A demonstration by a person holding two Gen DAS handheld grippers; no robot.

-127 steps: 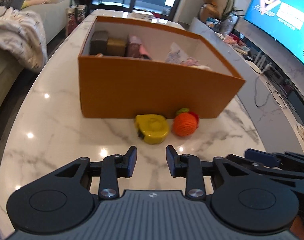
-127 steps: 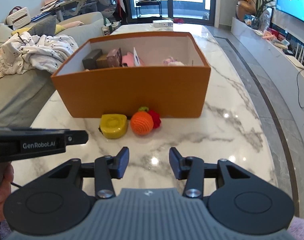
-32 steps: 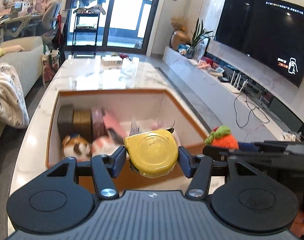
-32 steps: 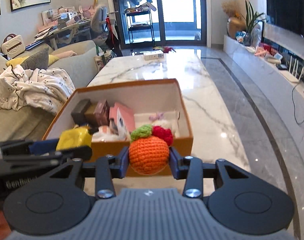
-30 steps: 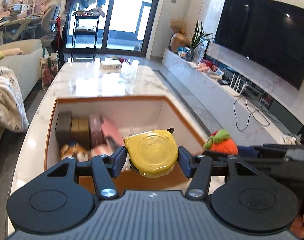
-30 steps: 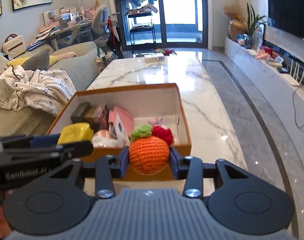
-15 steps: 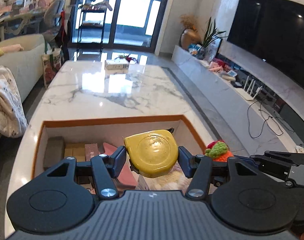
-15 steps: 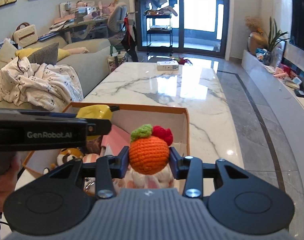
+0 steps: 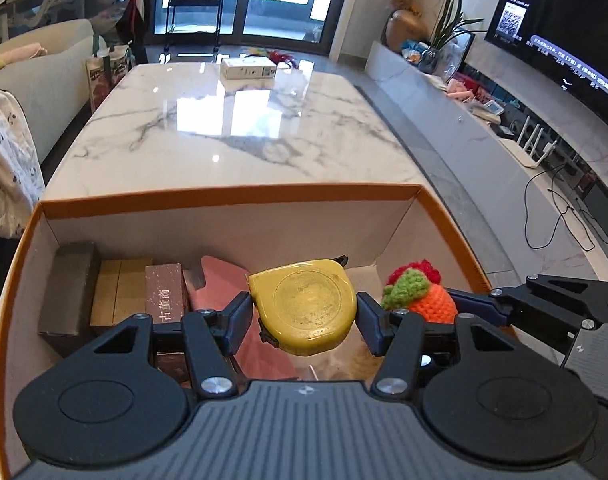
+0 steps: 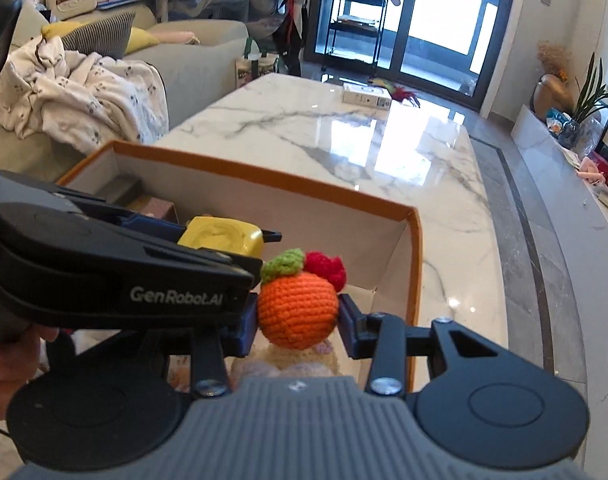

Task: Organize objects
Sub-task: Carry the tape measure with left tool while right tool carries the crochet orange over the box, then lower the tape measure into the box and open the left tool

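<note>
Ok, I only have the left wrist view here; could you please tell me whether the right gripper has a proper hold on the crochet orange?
Observer: Yes, the right gripper is shut on the crochet orange, with a pad pressed on each side.
Operator: Thank you. What lies directly beneath it?
Observer: A pale plush toy inside the orange box.
Operator: And how near is my left gripper?
Observer: The left gripper crosses in front of the right one's left finger. Its yellow tape measure sits just left of and behind the orange. I cannot tell if they touch.
</note>
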